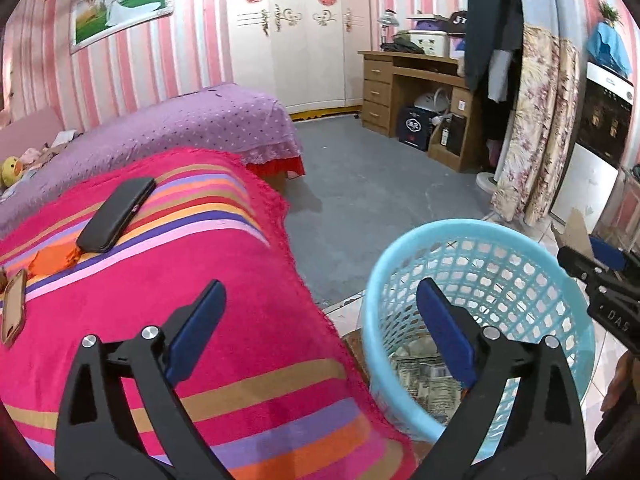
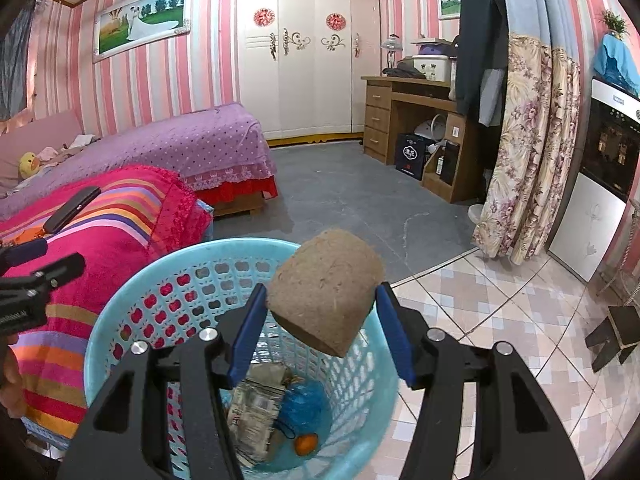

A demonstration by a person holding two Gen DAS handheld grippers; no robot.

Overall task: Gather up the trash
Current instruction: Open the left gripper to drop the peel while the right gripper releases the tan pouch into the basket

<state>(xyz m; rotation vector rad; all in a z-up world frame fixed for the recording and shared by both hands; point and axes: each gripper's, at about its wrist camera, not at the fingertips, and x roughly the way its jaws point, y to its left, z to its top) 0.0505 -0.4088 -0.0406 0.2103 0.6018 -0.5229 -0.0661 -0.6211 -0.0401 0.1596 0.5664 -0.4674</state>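
A light blue mesh basket (image 1: 460, 226) stands on the floor beside the bed. In the right wrist view the basket (image 2: 120, 312) holds crumpled printed paper (image 2: 256, 412), a blue plastic bag (image 2: 306, 404) and a small orange thing (image 2: 306, 444). My right gripper (image 2: 322, 288) is shut on a brown cardboard tube (image 2: 324, 300), held above the basket's opening. It also shows at the right edge of the left wrist view as the right gripper (image 1: 592, 256). My left gripper (image 1: 320, 284) is open with nothing between its fingers, over the bed edge and the basket's near rim.
A striped pink blanket (image 1: 200, 340) covers the bed, with a black phone (image 1: 116, 214), an orange scrap (image 1: 52, 260) and a brown-cased phone (image 1: 14, 308) on it. A wooden desk (image 2: 416, 120), flowered curtain (image 2: 528, 152) and dark stool (image 2: 616, 332) stand to the right.
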